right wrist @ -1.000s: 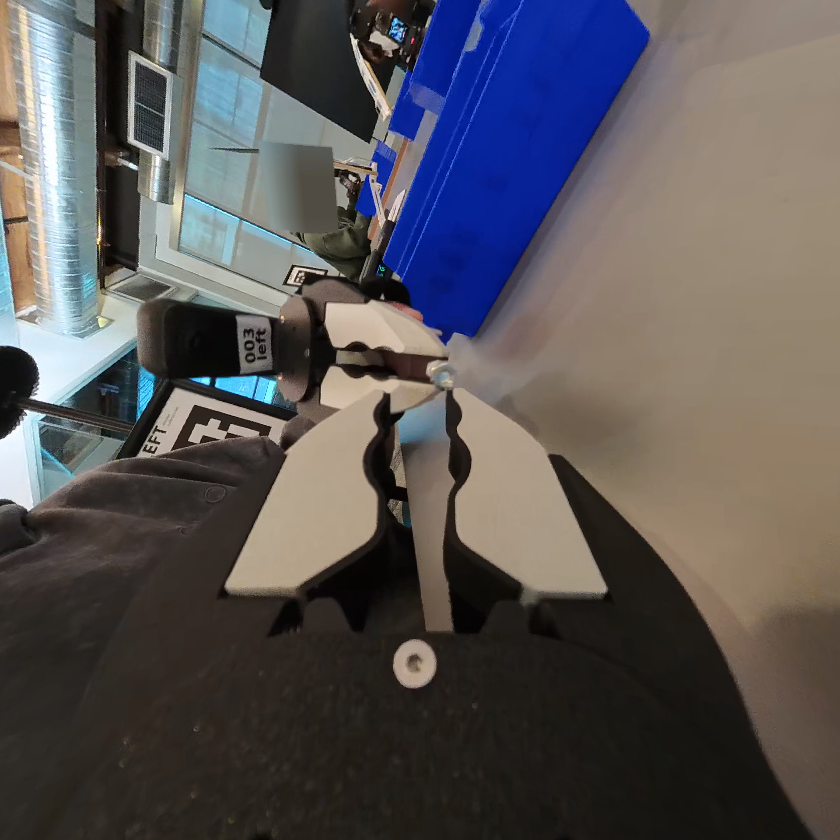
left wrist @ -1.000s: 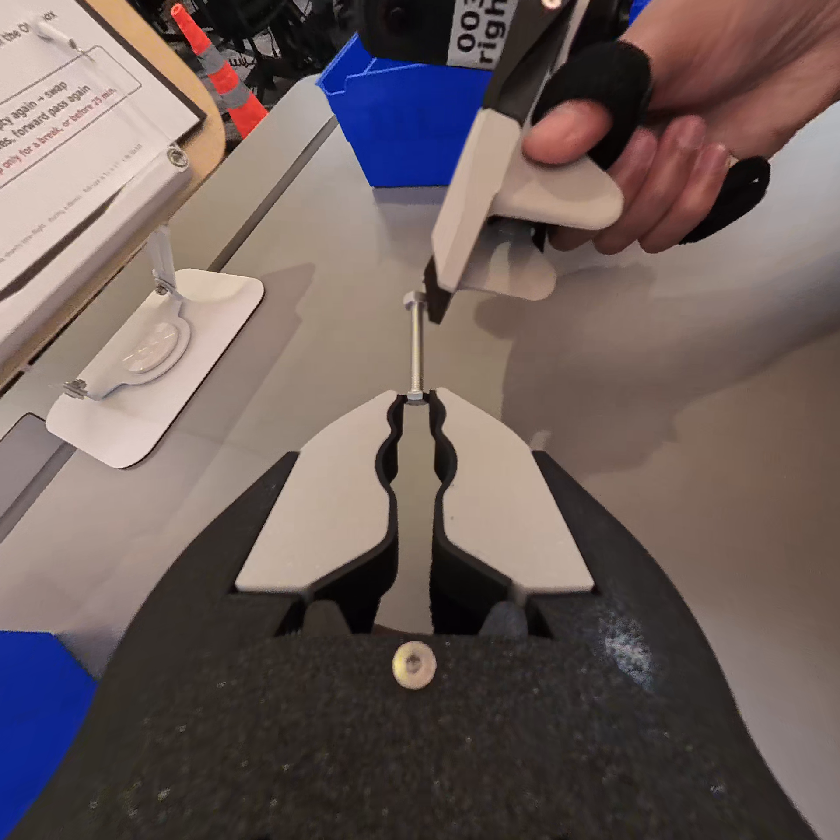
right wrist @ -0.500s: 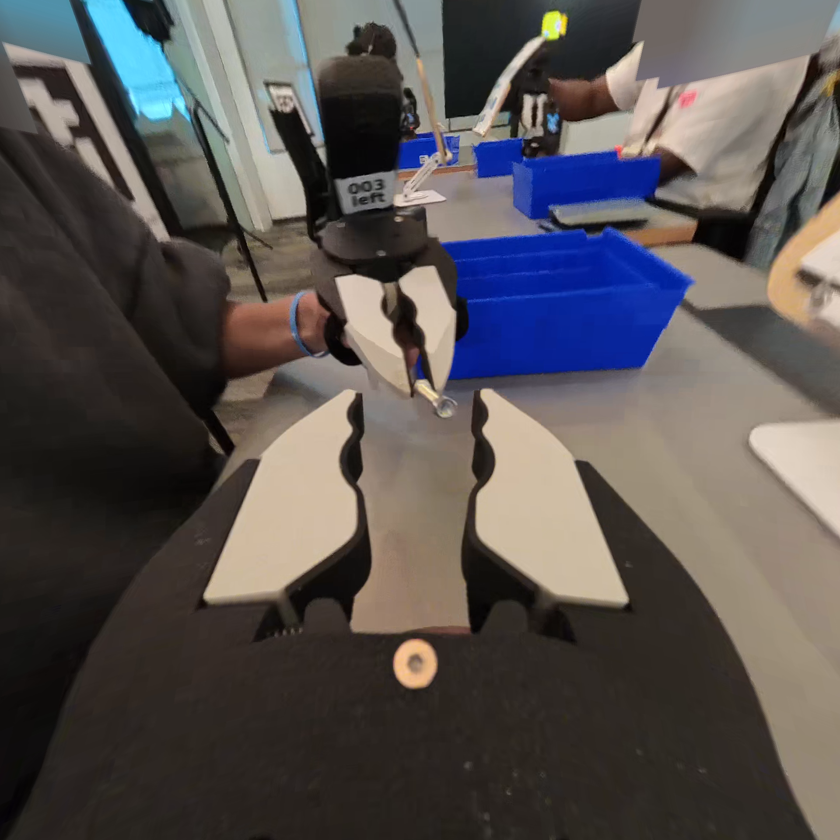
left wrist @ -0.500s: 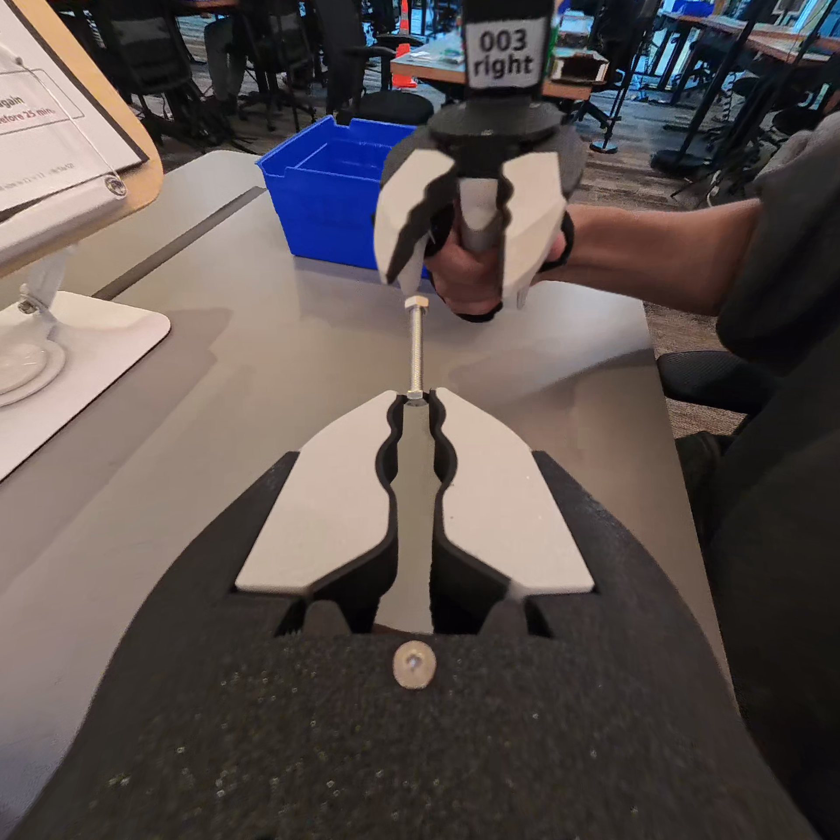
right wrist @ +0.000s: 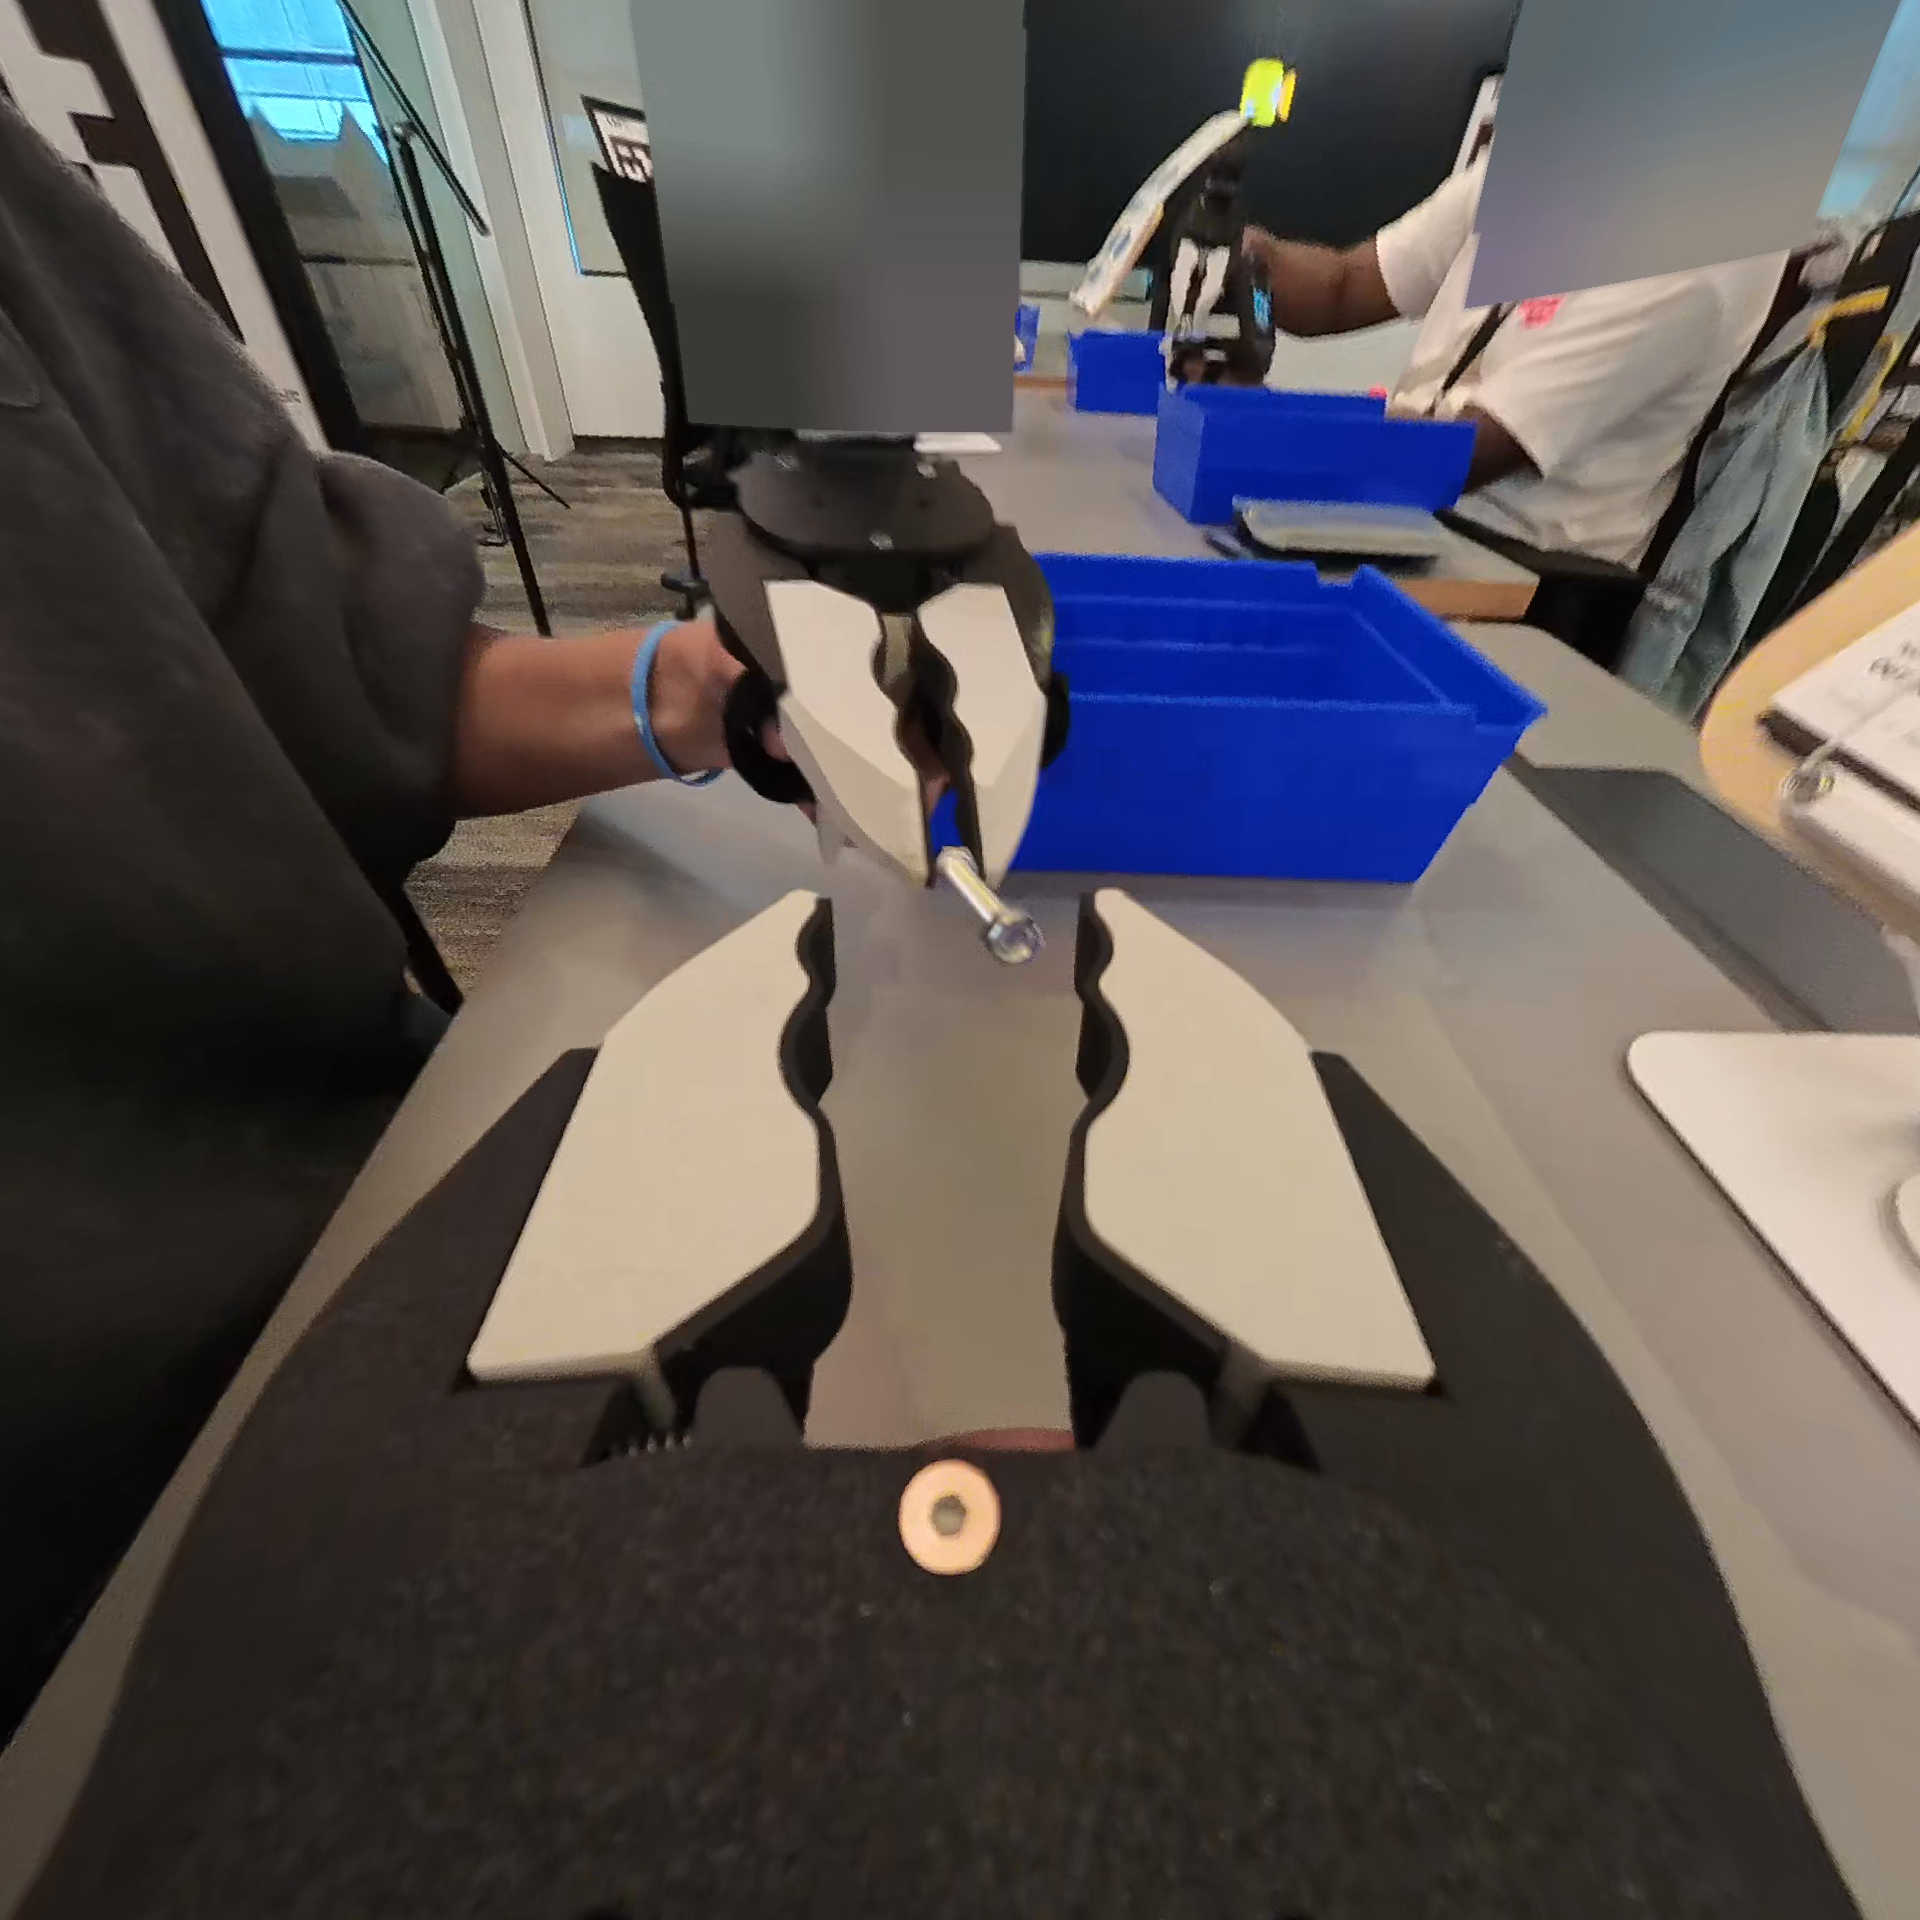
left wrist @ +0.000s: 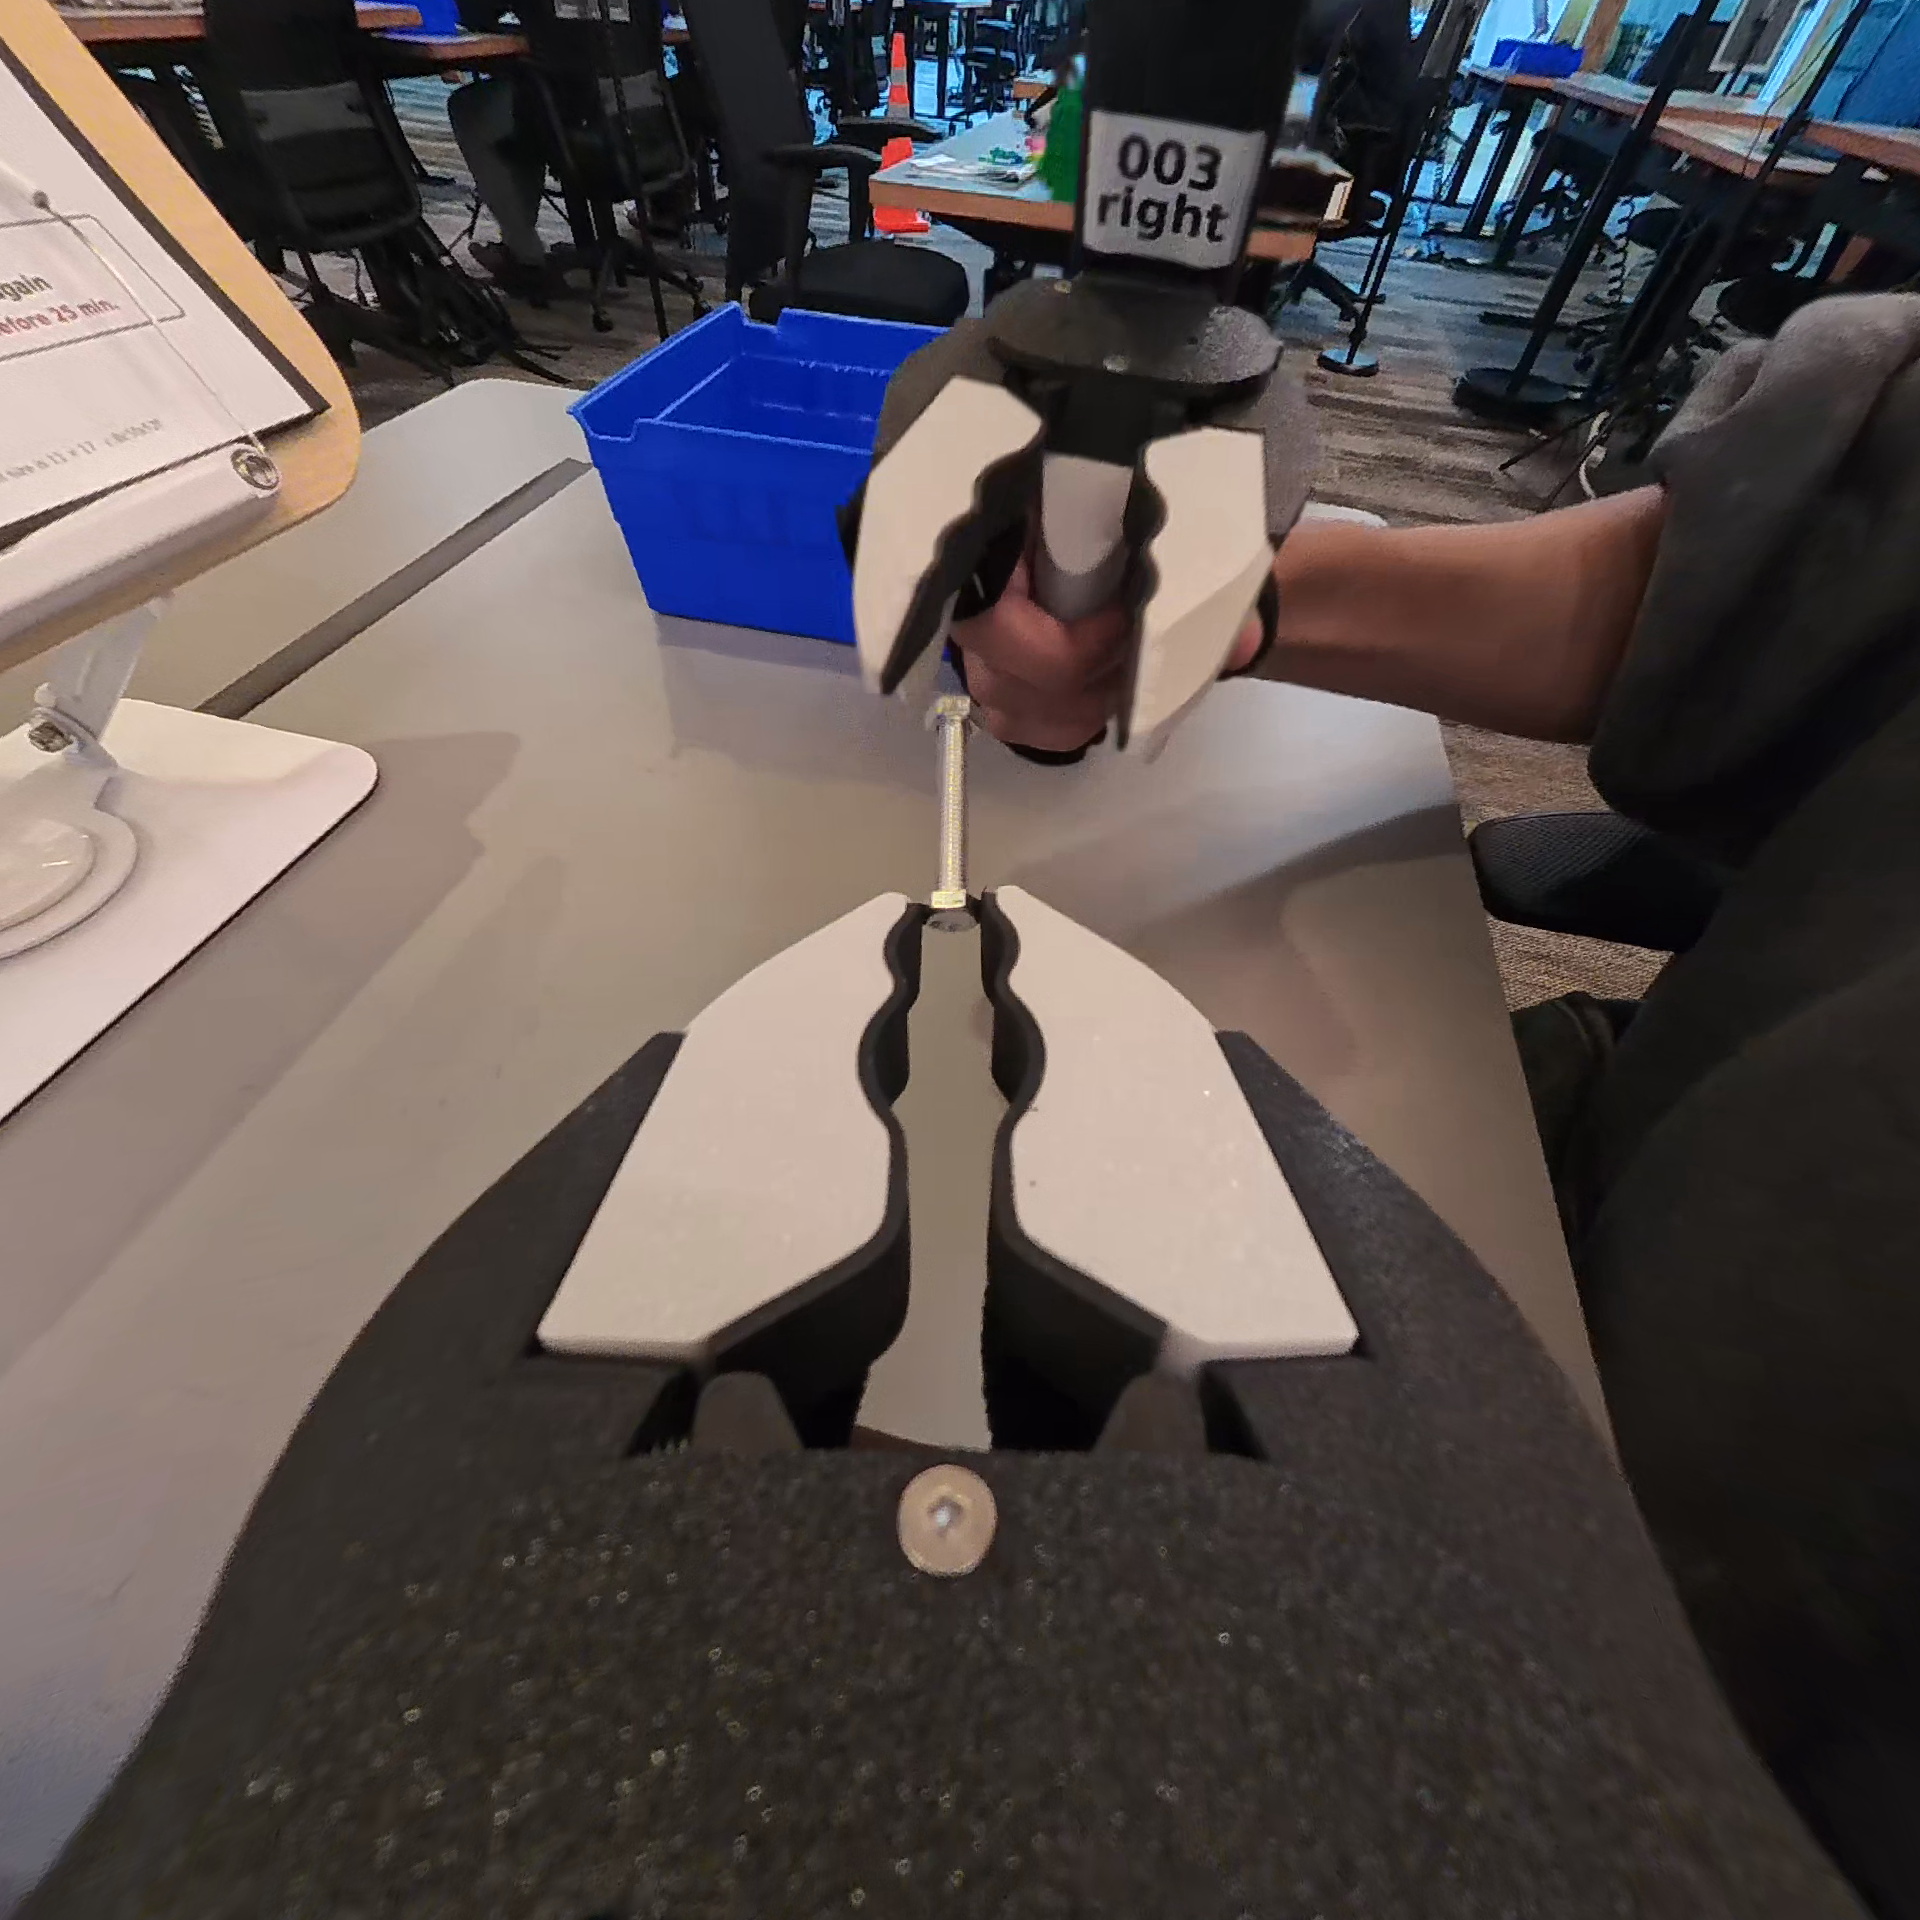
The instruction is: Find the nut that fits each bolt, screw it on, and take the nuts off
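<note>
Presently: bolt [left wrist: 952, 810] is clamped by left gripper [left wrist: 950, 920], nut [left wrist: 952, 712] seated at far end; right gripper [right wrist: 954, 914] spread, empty; unscrewing judged unfinished.

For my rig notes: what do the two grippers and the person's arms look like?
Both grippers share one design: pale grey fingers with wavy black inner pads on a speckled black body with a round brass-coloured screw. The right gripper has a black handle with a white label. The left gripper is held through black finger loops. The person wears dark grey sleeves and a blue wristband.
</note>
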Demonstrator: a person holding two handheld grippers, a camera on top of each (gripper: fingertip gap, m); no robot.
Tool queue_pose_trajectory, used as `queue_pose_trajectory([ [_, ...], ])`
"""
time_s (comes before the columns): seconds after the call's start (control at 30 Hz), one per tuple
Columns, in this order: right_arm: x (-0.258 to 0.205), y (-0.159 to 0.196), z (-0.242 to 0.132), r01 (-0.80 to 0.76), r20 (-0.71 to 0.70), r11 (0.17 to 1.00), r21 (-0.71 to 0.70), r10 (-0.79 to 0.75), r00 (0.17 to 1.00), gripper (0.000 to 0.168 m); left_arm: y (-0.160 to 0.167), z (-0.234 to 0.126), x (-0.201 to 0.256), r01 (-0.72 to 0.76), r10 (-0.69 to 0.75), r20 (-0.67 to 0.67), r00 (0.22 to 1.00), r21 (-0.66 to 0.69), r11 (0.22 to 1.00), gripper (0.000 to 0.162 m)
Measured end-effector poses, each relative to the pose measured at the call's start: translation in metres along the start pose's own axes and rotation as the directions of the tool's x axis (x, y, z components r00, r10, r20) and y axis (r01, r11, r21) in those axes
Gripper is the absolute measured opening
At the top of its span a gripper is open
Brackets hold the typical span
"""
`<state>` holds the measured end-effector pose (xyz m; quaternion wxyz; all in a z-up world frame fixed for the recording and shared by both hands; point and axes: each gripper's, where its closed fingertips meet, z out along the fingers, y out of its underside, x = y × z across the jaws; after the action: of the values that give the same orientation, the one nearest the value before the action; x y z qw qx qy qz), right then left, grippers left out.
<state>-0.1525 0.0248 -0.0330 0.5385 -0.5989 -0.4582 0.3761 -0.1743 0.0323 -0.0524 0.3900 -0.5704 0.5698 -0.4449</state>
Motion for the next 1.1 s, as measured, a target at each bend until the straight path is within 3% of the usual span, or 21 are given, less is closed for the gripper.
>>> queue_pose_trajectory([
  [0.1,-0.009,-0.001,0.004,0.058,0.013,0.998,-0.014,-0.058,0.998,0.042,-0.003,0.000,0.003,0.032,-0.030,-0.037,0.999,0.033,0.999,0.010],
  [0.23,0.001,0.011,0.004,-0.001,0.005,1.000,-0.030,0.001,1.000,0.043,-0.010,-0.002,0.007,0.049,-0.044,-0.064,0.997,0.071,0.996,0.010],
  [0.43,-0.015,-0.019,-0.001,0.073,0.024,0.997,0.026,-0.073,0.997,0.043,-0.010,-0.005,0.006,0.040,-0.037,-0.054,0.998,0.067,0.997,0.010],
  [0.67,-0.001,0.010,0.005,0.004,0.009,0.999,-0.035,-0.004,1.000,0.046,-0.015,-0.007,0.008,0.035,-0.030,-0.064,0.997,0.080,0.996,0.010],
  [0.83,-0.015,-0.020,0.000,0.080,0.007,0.996,0.027,-0.080,0.997,0.044,-0.015,-0.007,0.007,0.041,-0.036,-0.064,0.997,0.082,0.996,0.010],
  [1.0,-0.007,0.010,0.010,0.025,0.013,0.998,-0.053,-0.024,1.000,0.046,-0.018,-0.009,0.009,0.041,-0.034,-0.073,0.997,0.094,0.995,0.010],
  [1.1,-0.002,0.007,0.006,0.017,-0.005,0.999,-0.029,-0.017,1.000,0.045,-0.017,-0.009,0.008,0.035,-0.029,-0.068,0.997,0.088,0.995,0.010],
])
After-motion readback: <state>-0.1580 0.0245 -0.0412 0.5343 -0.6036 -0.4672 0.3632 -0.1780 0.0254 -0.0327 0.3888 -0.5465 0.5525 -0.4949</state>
